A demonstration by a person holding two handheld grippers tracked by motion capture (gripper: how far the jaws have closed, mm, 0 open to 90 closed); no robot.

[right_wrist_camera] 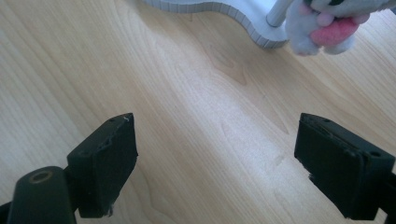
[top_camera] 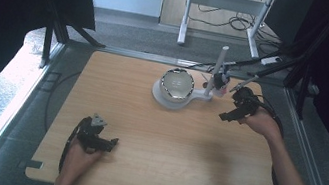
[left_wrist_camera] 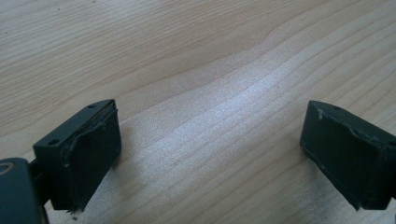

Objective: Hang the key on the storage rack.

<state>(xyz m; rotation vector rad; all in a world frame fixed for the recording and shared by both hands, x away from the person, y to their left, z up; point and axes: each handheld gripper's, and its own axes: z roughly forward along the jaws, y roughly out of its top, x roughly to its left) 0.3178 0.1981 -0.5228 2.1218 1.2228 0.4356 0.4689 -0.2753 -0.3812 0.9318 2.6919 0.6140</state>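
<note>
A shiny metal bowl (top_camera: 177,84) sits on a white stand base (top_camera: 191,97) at the table's far middle, with a white upright pole (top_camera: 216,71) at the base's right end. A small white and pink plush toy (right_wrist_camera: 322,25) rests by the pole's foot (top_camera: 220,84). My right gripper (top_camera: 234,112) is held low over the wood just right of the base, open, with nothing between its jaws (right_wrist_camera: 217,163). My left gripper (top_camera: 106,142) rests near the table's front left, open over bare wood (left_wrist_camera: 210,154).
The wooden table (top_camera: 149,171) is bordered by a metal frame. Black curtains hang at both sides. Behind the table stands a white desk frame (top_camera: 228,4) with cables on the floor. Cables run along the table's far right corner (top_camera: 269,59).
</note>
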